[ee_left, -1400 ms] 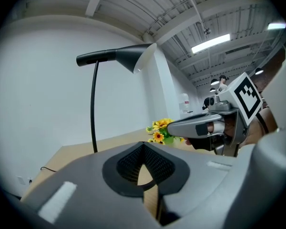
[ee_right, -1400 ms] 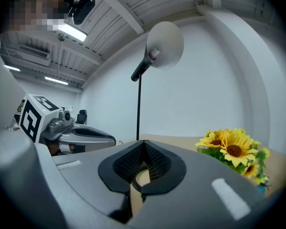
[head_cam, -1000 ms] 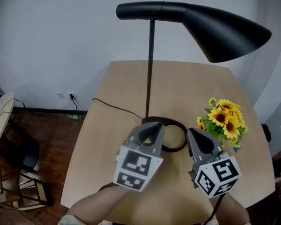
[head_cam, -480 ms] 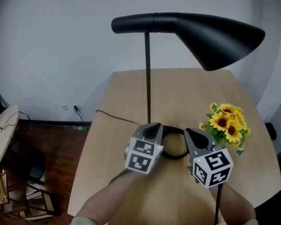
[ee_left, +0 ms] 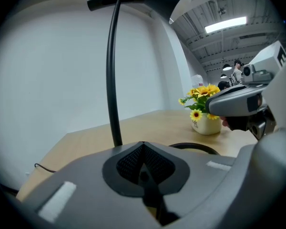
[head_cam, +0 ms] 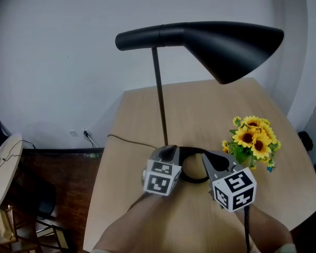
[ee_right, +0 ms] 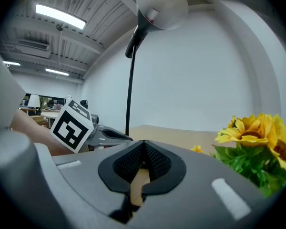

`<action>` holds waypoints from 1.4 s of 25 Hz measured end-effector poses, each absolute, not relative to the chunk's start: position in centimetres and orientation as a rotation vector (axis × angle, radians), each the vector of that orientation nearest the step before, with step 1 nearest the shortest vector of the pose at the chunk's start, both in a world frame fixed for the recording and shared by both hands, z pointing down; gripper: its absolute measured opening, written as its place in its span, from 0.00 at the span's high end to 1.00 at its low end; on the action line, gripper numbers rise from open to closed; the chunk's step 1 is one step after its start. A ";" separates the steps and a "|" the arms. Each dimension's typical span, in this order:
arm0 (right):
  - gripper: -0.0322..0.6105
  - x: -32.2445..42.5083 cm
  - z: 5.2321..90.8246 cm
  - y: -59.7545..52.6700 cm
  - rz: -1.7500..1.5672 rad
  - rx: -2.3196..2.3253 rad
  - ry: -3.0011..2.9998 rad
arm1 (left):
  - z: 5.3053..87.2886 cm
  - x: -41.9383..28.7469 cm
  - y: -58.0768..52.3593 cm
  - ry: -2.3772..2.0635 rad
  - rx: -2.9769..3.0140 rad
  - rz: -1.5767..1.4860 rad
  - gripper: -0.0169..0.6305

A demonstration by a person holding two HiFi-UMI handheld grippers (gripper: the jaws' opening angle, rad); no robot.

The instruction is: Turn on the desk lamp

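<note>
Two hand-held grey grippers are at the near edge of a light wooden table (head_cam: 200, 104), each carrying a cube with square markers. At far left, off the table, stands a pale round side table (head_cam: 2, 162) on a dark wooden floor. A thin black cable (head_cam: 129, 140) runs across the tabletop from its left edge towards the lamp foot.

The left gripper (head_cam: 171, 151) points at the left rim of the lamp's black ring base (head_cam: 194, 179), just beside the foot of the pole. Its jaws are pressed together, with nothing between them. Contact with the base cannot be determined.

The black desk lamp (head_cam: 159, 99) stands upright near the middle of the table. Its slender pole rises to a horizontal arm and a cone shade overhanging the right half.

The right gripper (head_cam: 208, 158) sits at the right rim of the ring, jaws likewise closed on nothing.

Just to its right is a bunch of yellow sunflowers in a pale pot (head_cam: 251, 137).
</note>
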State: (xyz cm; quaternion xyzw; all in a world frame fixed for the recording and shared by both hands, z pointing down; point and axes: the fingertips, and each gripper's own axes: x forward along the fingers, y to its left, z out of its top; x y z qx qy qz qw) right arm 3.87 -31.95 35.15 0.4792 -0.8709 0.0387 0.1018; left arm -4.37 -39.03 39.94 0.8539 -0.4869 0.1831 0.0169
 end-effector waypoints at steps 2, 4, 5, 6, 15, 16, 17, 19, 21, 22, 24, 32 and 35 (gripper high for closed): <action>0.95 3.7 35.2 -31.8 0.113 1.409 -2.574 | 40.3 -4.5 -39.2 -1.514 2.647 0.589 0.98; 0.95 3.5 35.0 -31.7 0.108 1.405 -2.576 | 40.7 -4.7 -39.4 -1.515 2.639 0.604 0.98; 0.95 3.5 35.0 -31.6 0.106 1.402 -2.577 | 40.8 -4.8 -39.5 -1.516 2.635 0.612 0.98; 0.95 3.4 35.0 -31.6 0.103 1.399 -2.577 | 41.0 -4.8 -39.5 -1.514 2.633 0.620 0.98; 0.95 3.3 34.6 -31.0 0.091 1.395 -2.579 | 42.3 -4.3 -39.8 -1.464 2.629 0.653 0.98; 0.95 3.3 34.6 -30.9 0.091 1.395 -2.579 | 42.4 -4.2 -39.8 -1.457 2.626 0.667 0.98; 0.95 3.3 34.6 -30.9 0.092 1.395 -2.580 | 42.4 -4.1 -39.8 -1.452 2.622 0.687 0.98; 0.95 3.4 34.5 -30.7 0.094 1.394 -2.581 | 42.7 -3.9 -39.8 -1.439 2.607 0.728 0.98; 0.95 3.4 34.5 -30.5 0.096 1.392 -2.582 | 43.1 -3.7 -39.9 -1.418 2.589 0.755 0.98; 0.95 3.4 34.5 -30.4 0.096 1.390 -2.582 | 43.3 -3.7 -39.9 -1.409 2.582 0.763 0.98; 0.95 3.5 34.4 -30.2 0.096 1.387 -2.583 | 43.6 -3.7 -39.9 -1.403 2.575 0.769 0.98; 0.95 3.8 34.5 -29.7 0.110 1.381 -2.579 | 44.2 -3.8 -40.0 -1.407 2.532 0.789 0.99; 0.95 3.7 34.7 -29.5 0.114 1.376 -2.577 | 44.3 -3.8 -40.2 -1.417 2.526 0.791 0.99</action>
